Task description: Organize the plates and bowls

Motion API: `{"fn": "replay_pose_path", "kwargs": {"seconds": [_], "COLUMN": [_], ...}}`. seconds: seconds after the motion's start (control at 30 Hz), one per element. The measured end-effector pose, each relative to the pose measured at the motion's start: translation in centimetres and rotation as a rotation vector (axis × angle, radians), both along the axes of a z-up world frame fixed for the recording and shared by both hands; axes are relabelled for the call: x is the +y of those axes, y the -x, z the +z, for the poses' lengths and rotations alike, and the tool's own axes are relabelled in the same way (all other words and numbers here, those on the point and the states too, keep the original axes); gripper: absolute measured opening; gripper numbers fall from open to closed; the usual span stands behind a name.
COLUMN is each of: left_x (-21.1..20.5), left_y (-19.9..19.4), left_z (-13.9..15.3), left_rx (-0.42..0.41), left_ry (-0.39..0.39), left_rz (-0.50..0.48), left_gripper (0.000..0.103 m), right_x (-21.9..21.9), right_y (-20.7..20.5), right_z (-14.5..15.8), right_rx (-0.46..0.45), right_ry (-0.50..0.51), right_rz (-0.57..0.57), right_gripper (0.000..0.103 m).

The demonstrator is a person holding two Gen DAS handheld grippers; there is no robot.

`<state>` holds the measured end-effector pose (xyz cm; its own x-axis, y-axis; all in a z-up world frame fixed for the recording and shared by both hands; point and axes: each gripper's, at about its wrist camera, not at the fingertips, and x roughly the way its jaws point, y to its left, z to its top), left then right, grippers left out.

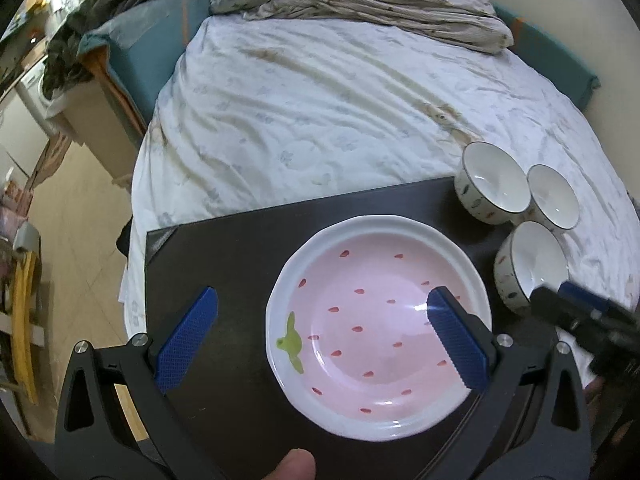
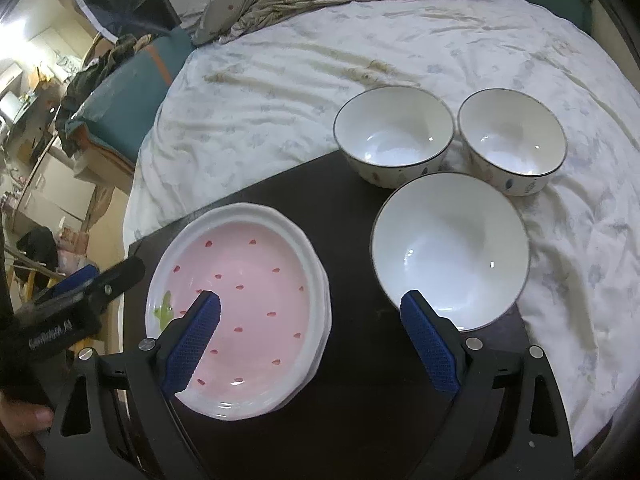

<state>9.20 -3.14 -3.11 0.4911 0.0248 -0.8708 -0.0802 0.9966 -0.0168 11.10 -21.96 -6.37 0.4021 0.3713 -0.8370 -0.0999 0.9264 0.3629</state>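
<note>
Pink strawberry plate (image 1: 378,328) lies flat on the dark board (image 1: 224,264), which rests on the bed sheet (image 1: 320,112). Left gripper (image 1: 320,336): jaws wide, nothing gripped; plate's left rim lies below, between the fingers. Right gripper (image 2: 310,344): jaws wide, empty; plate's right rim and the nearest bowl (image 2: 450,250) lie under the gap. Two more bowls (image 2: 394,134) (image 2: 512,140) stand behind, touching each other.

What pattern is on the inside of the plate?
Pale pink with small red seed-like marks and a green leaf, strawberry style, white rim: plate. Clearest in the left wrist view.
</note>
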Motion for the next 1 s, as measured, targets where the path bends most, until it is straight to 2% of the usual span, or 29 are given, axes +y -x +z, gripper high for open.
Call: {"fn": "replay_pose_path", "kwargs": {"seconds": [0.13,0.27,0.43,0.57,0.83,1.0], "left_x": [-0.6,-1.5,-2.9,-5.0,-8.8,-11.3], "left_y": [0.2,-0.1,-0.7,-1.6,-3.8,-5.2], "left_z": [1.0,1.7,2.3,2.8,2.6,1.4], "left_rx": [-0.01,-0.008,0.001,0.001,0.041,0.084], "left_ry": [-0.019,-0.022,-0.005,-0.016,-0.004,-0.01], "left_rz": [0.01,0.014,0.015,-0.016,-0.049,-0.096], "left_gripper": [0.103,0.103,0.103,0.103,0.103,0.103], "right_x": [-1.2,-2.4,-4.3,-6.6,-11.3,-14.0], "right_y": [0.1,0.1,-0.2,-0.9,-2.8,-3.8], "right_z": [2.0,3.1,4.5,5.1,3.8,1.4], "right_rx": [-0.027,-0.011,-0.014,-0.013,0.051,0.123], "right_ry": [-0.018,-0.025,0.019,0.043,0.037,-0.004], "right_rz": [-0.01,-0.002,0.03,0.012,-0.07,-0.124], "right_gripper": [0.094,0.094,0.094,0.094,0.094,0.094]}}
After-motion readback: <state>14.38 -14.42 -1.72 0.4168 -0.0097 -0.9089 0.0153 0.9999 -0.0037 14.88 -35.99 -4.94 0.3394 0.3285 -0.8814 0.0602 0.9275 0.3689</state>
